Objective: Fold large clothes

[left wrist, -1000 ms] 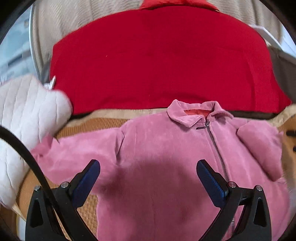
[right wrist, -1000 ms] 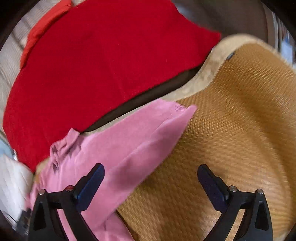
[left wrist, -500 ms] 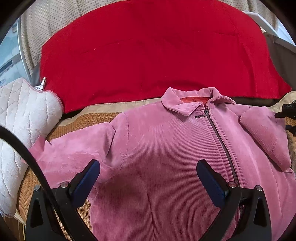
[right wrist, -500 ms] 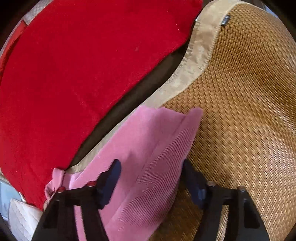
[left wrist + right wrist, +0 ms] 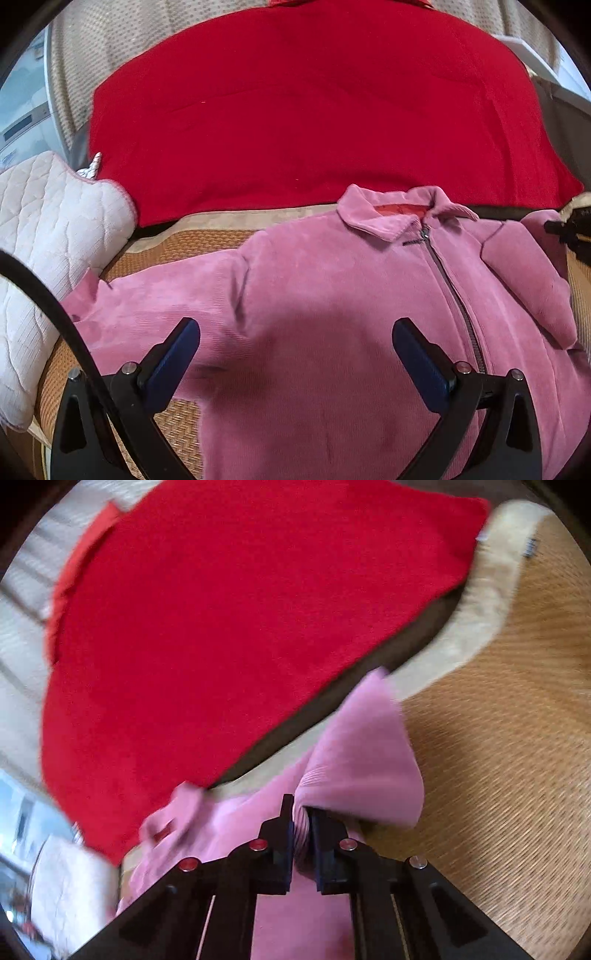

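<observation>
A pink corduroy jacket [image 5: 332, 295] lies front up on a woven straw mat [image 5: 177, 251], zipped, collar toward the far side. One sleeve stretches out to the left; the other is folded over the body at the right. My left gripper [image 5: 295, 354] hovers open above the jacket's chest with nothing between its blue pads. My right gripper [image 5: 301, 812] is shut on the cuff end of the pink sleeve [image 5: 362, 760], and the cloth bunches between its pads. A dark bit of that gripper shows at the left wrist view's right edge.
A big red blanket [image 5: 314, 110] covers the area behind the jacket. A white quilted cushion [image 5: 48, 236] sits at the left edge of the mat. The straw mat [image 5: 498, 738] with its beige border spreads out to the right of the sleeve.
My right gripper's jaws went from wide open, to straddling the sleeve cuff, to shut on it, while it moved in over the sleeve. The left gripper has stayed open over the chest.
</observation>
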Demonstrator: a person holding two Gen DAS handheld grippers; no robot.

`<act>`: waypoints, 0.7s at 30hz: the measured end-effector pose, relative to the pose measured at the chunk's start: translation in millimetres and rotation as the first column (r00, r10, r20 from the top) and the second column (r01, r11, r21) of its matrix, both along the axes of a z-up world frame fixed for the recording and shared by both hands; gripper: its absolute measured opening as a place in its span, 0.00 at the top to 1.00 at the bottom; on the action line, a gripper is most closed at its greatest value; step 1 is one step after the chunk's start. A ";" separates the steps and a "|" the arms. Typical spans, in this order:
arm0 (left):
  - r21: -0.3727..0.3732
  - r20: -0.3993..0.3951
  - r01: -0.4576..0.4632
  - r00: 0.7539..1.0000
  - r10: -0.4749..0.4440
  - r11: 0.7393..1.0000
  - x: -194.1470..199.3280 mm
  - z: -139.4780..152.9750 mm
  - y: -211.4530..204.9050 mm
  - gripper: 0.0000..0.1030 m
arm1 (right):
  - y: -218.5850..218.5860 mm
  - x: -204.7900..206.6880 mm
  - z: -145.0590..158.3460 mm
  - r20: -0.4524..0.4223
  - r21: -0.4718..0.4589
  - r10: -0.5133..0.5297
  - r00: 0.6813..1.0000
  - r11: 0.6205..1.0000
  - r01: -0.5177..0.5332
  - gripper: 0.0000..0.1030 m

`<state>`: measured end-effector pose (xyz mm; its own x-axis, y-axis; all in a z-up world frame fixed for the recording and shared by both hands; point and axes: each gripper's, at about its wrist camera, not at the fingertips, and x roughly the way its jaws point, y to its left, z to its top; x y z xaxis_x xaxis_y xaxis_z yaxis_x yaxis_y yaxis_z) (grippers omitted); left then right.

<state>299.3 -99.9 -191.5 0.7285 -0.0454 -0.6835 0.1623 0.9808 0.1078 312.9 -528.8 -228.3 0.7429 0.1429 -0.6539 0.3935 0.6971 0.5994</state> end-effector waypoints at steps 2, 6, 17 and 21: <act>-0.012 0.004 -0.015 1.000 0.015 1.000 -1.2 2.4 7.5 0.00 | 20.9 -0.5 5.6 0.021 0.017 0.054 0.998 0.998 -0.054 0.91; -0.021 0.021 -0.033 0.999 0.033 0.999 -4.2 7.1 17.0 0.00 | 67.0 -8.6 11.3 0.036 0.036 0.150 0.988 0.988 -0.151 0.92; -0.066 -0.011 -0.036 0.999 0.035 0.997 0.4 4.0 25.6 0.00 | 119.4 -37.5 20.9 0.017 0.006 0.195 0.981 0.981 -0.195 0.87; -0.093 -0.029 -0.006 1.000 0.003 0.996 -0.4 3.4 15.1 0.00 | 88.0 -42.9 26.7 -0.024 -0.044 0.126 0.992 0.991 -0.127 0.18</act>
